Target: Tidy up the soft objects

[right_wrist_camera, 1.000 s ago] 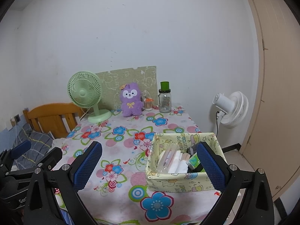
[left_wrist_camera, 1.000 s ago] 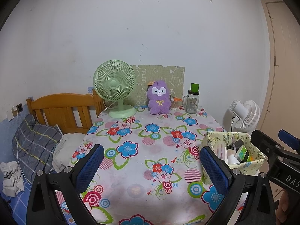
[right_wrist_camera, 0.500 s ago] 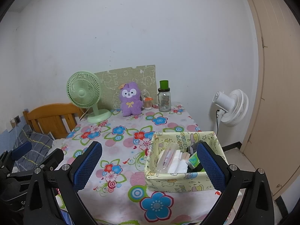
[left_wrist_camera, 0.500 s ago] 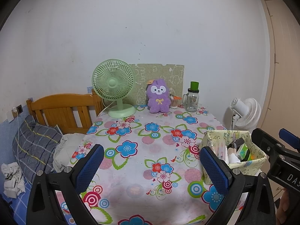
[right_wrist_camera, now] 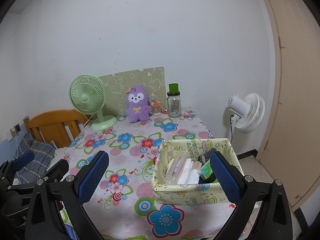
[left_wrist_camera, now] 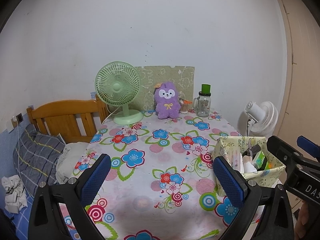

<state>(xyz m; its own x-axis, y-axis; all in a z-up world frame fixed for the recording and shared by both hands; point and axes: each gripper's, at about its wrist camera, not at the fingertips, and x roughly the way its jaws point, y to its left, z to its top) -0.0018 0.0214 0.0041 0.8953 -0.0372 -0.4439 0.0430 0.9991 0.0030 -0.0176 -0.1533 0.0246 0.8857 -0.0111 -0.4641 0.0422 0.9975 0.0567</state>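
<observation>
A purple plush toy (left_wrist_camera: 167, 100) sits upright at the far end of the flowered table (left_wrist_camera: 156, 160), against a green board; it also shows in the right wrist view (right_wrist_camera: 138, 104). A yellow fabric box (right_wrist_camera: 200, 192) with several small items stands at the table's near right, also in the left wrist view (left_wrist_camera: 250, 172). My left gripper (left_wrist_camera: 161, 175) is open and empty over the near table. My right gripper (right_wrist_camera: 159, 172) is open and empty, its right finger beside the box.
A green desk fan (left_wrist_camera: 120, 96) stands left of the plush. A glass jar with a green lid (left_wrist_camera: 204, 102) and a small cup (left_wrist_camera: 184, 107) stand right of it. A wooden headboard (left_wrist_camera: 66, 116) and bedding lie left. A white floor fan (left_wrist_camera: 262, 118) stands right.
Both grippers have drawn back slightly and risen a little from the table; the view is a touch wider. Nothing on the table has moved.
</observation>
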